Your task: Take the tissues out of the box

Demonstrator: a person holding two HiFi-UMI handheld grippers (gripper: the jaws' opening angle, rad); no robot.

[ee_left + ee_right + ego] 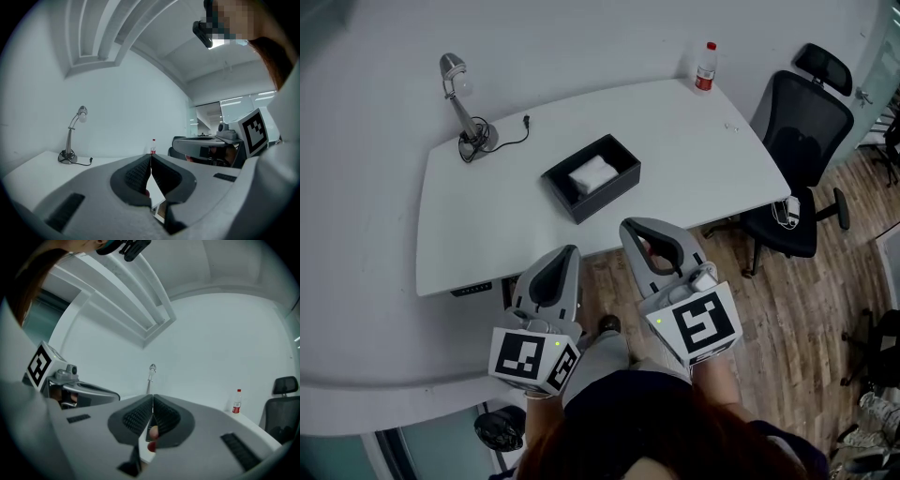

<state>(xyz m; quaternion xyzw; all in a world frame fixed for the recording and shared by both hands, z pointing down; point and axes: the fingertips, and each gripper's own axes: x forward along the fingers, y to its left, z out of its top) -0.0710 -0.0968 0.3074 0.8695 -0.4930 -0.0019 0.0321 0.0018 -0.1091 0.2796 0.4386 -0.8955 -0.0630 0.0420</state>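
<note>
- Step in hand: the approach. By the look of it no tissue is out yet, and both tools are short of the table's near edge
- Left gripper [566,254]: jaws closed tip to tip with nothing between them, at about 6 o'clock of the box [606,199]
- Right gripper [633,228]: jaws likewise pressed together and empty, just beside the left one, pointing toward 12 o'clock
- The box is black and open-topped and sits near the middle of the white table [694,150]. The white tissues [592,173] lie inside it, with their top exposed
- Lamp [464,108] at 10 o'clock of the box and bottle [705,67] at 1 o'clock, both well apart from it
- Next move, as judged: carry one gripper forward over the box, part its jaws before descending, then pinch the top tissue. The light box may lift, so the other gripper should steady its wall
</note>
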